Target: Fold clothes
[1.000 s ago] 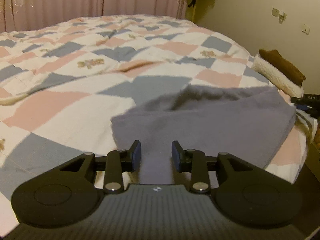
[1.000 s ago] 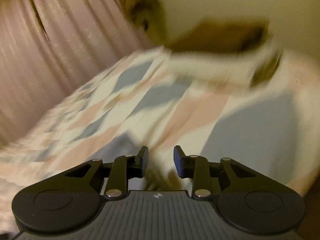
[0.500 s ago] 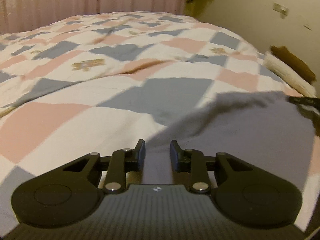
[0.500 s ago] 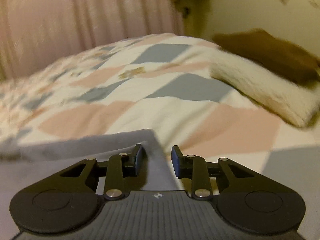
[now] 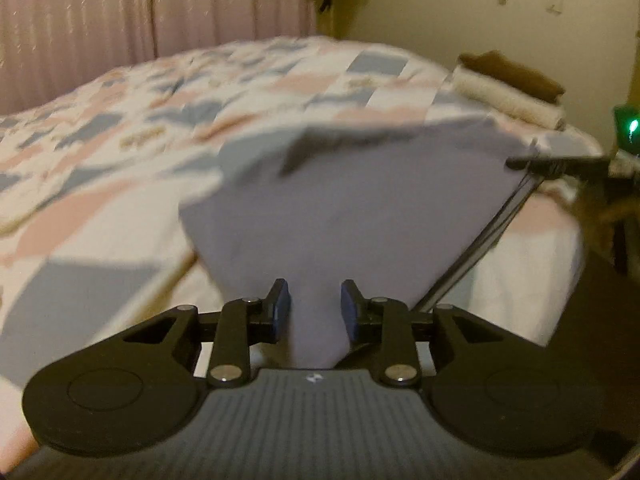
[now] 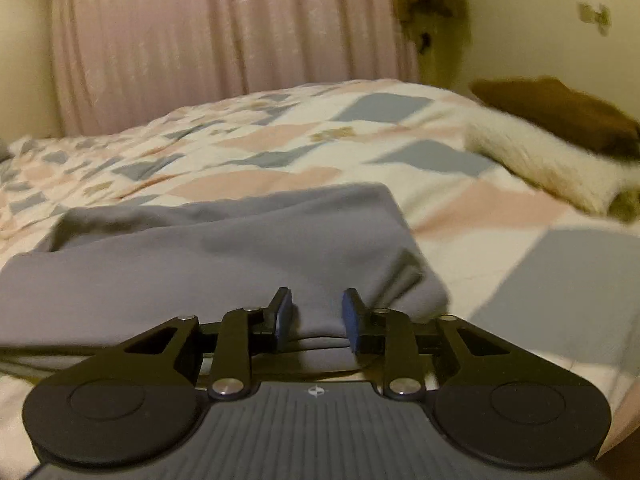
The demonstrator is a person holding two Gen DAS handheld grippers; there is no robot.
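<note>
A grey garment [image 5: 352, 208] lies on the patchwork bedspread [image 5: 120, 152], with its near edge raised off the bed. My left gripper [image 5: 314, 312] is shut on that near edge, and the cloth funnels down between its blue pads. In the right wrist view the same grey garment [image 6: 224, 256] shows folded layers. My right gripper [image 6: 316, 316] is shut on its near right corner, where the cloth bunches beside the right finger. Seen from the left wrist, the right gripper [image 5: 560, 165] is a dark bar at the garment's far right corner.
A folded white fleece [image 6: 552, 160] with a brown cloth [image 6: 560, 116] on top lies at the bed's right edge. Pink curtains [image 6: 220, 48] hang behind the bed. A green light [image 5: 630, 128] glows at the far right. The bed's white side [image 5: 520, 272] drops away near me.
Both grippers have pulled back toward the bed's near edge. The garment's near edge has risen and is stretched between them. The left fingers have closed slightly.
</note>
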